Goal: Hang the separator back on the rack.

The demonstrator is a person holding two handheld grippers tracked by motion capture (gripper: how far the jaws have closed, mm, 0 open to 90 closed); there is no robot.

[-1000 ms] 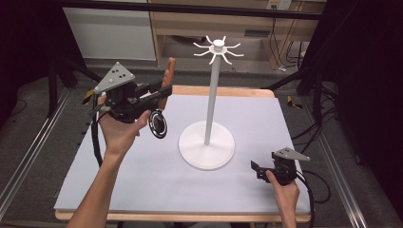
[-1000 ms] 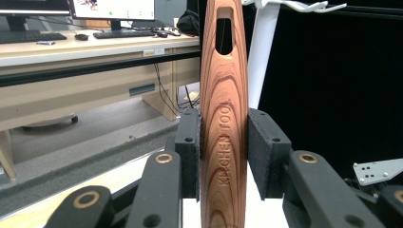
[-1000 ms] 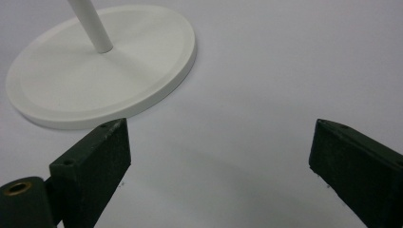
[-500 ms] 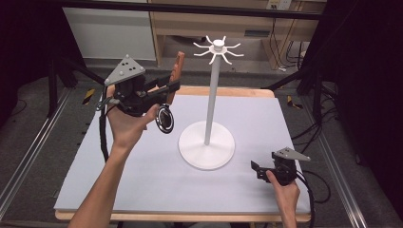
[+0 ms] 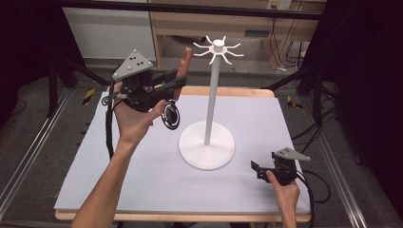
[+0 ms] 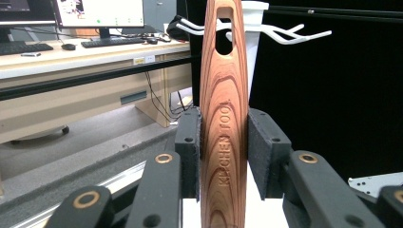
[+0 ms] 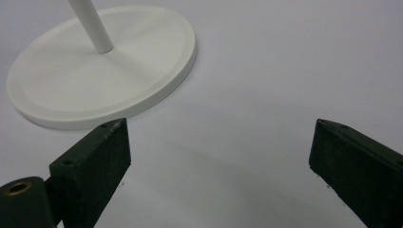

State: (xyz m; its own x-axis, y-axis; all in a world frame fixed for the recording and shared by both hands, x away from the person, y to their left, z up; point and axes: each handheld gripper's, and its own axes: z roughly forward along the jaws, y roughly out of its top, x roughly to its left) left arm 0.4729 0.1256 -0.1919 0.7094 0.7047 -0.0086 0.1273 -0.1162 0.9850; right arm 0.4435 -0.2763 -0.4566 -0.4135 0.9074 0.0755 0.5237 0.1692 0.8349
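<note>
Surface: pale matte counter on a wooden board, dark floor and cables around it.
Left tool: left tool is clenched on the kitchen utensil, raised above the counter's left rear, left of the rack.
Utensil: smooth striped wood handle, tapered, with an oval hanging slot at the top and stamped lettering; a dark round wire head hangs below the hand in the high view.
Rack: white hanging stand, slim pole on a round flat base, curved hooks spread at the top.
Right tool: right tool rests released, jaws wide apart, on the counter near the base.
Risk: the narrow slot may miss a hook and nudge the light stand over; the polished wood could slip between the pads.
</note>
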